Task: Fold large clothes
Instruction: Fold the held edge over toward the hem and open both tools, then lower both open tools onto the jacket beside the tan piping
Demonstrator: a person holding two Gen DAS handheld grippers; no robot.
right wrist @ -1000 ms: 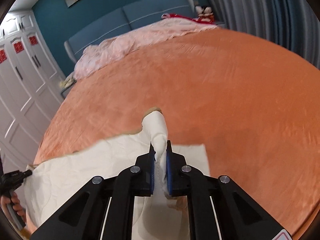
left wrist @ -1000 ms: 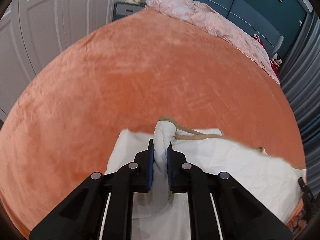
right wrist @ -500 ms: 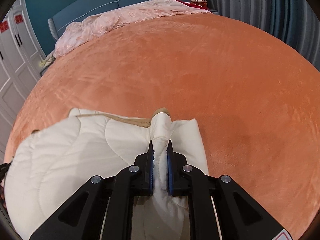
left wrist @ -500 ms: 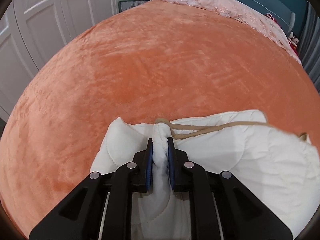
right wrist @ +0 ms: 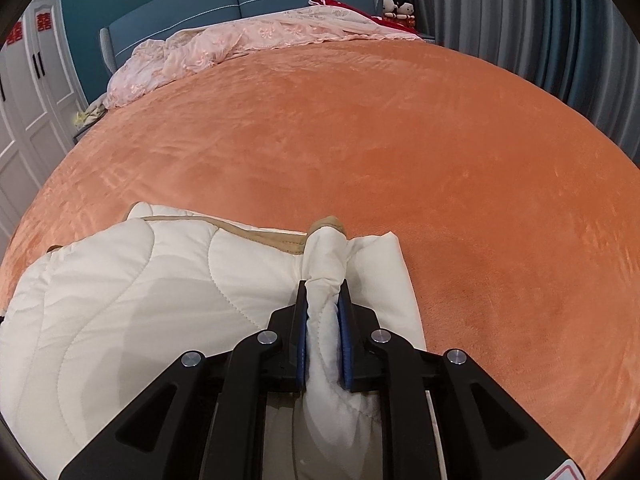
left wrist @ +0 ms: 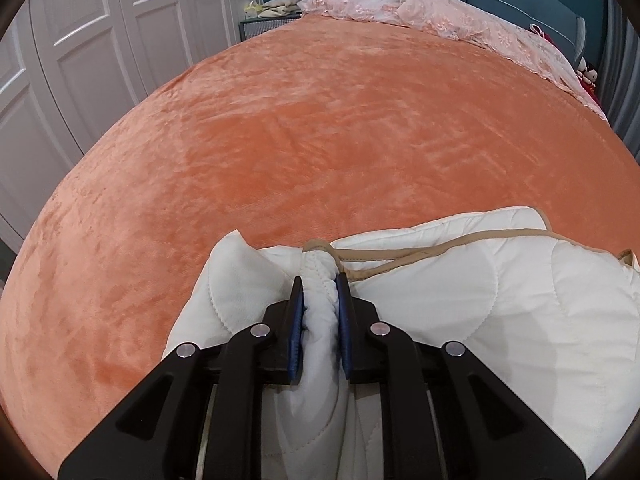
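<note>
You get soft, even indoor light in both wrist views, bright enough and without harsh glare. The orange bedspread [left wrist: 320, 140] shows a faint sheen along its nap. Your tongs cast a pale grey shadow on the white quilt [right wrist: 120, 300]. The fisheye bulges the bed into a dome, bends the wardrobe doors [left wrist: 80, 40], and blackens the corners. Focus is sharp throughout.

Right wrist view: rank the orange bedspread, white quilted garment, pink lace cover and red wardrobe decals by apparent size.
1. orange bedspread
2. white quilted garment, enlarged by nearness to the camera
3. pink lace cover, far back, so likely understated
4. red wardrobe decals
</note>
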